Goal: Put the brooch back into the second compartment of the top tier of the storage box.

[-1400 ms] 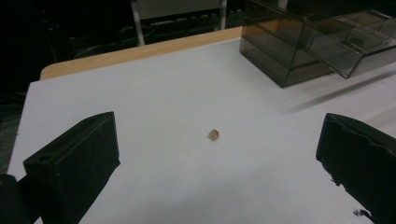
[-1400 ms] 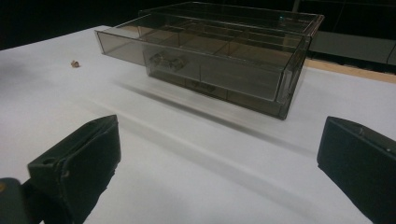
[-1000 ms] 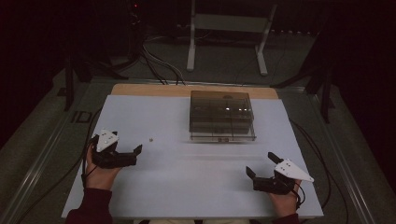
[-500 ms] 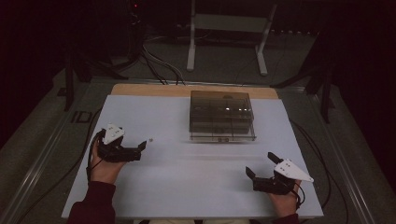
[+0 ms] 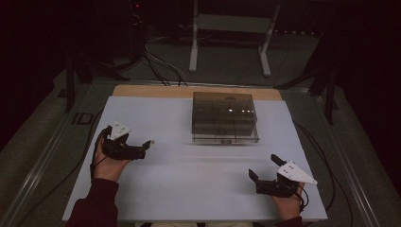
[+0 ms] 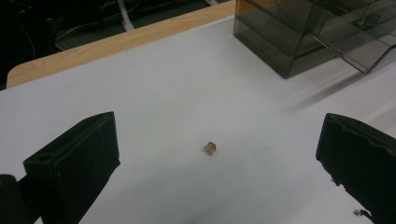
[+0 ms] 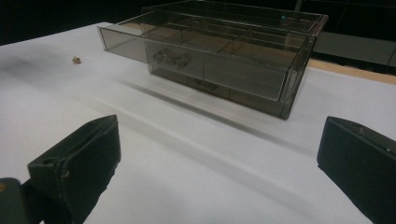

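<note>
Reaching toward the small amber piece (image 6: 210, 148) with my left gripper (image 5: 146, 147), jaws spread wide and empty — nothing is picked up yet. It lies on the white table (image 5: 156, 113), left of the smoky drawer box (image 5: 224, 117). My right gripper (image 5: 265, 171) rests spread near me. Any label on the box front is too dim to read.

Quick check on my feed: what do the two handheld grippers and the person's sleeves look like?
Both are black two-jaw units. The left gripper and the right gripper each carry a pale grey three-cornered plate on top and trail a thin black cable. The jaws are broad, blocky and matte black. The sleeve on the left arm is dark red.
</note>
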{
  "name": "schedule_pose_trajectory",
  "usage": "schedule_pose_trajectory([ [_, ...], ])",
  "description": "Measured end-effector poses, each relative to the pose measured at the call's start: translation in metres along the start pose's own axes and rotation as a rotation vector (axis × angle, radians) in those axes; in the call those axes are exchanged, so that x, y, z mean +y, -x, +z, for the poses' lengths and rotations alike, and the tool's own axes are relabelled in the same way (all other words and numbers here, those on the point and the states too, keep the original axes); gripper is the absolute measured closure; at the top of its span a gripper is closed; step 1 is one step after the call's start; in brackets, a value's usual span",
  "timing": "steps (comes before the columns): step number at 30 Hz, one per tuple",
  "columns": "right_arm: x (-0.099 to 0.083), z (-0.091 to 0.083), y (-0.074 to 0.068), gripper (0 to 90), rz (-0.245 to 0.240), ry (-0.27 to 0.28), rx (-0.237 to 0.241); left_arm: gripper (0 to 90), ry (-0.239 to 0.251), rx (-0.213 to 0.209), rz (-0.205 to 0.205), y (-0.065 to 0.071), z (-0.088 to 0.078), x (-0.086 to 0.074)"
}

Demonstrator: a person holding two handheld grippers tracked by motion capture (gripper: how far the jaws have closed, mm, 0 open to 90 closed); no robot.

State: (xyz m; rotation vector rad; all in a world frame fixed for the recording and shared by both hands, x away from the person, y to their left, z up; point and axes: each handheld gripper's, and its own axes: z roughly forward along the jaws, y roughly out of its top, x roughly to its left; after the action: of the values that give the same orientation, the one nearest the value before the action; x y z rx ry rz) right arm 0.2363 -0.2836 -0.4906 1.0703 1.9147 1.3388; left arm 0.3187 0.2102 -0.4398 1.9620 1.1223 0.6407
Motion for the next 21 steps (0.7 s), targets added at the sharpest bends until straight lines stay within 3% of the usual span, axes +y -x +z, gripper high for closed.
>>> schedule_pose_trajectory([
  [21, 0.0, 0.0, 0.0, 0.0, -0.005, -0.001, -0.001, 0.3, -0.092, -0.003, 0.031, -0.001, 0.024, 0.013],
])
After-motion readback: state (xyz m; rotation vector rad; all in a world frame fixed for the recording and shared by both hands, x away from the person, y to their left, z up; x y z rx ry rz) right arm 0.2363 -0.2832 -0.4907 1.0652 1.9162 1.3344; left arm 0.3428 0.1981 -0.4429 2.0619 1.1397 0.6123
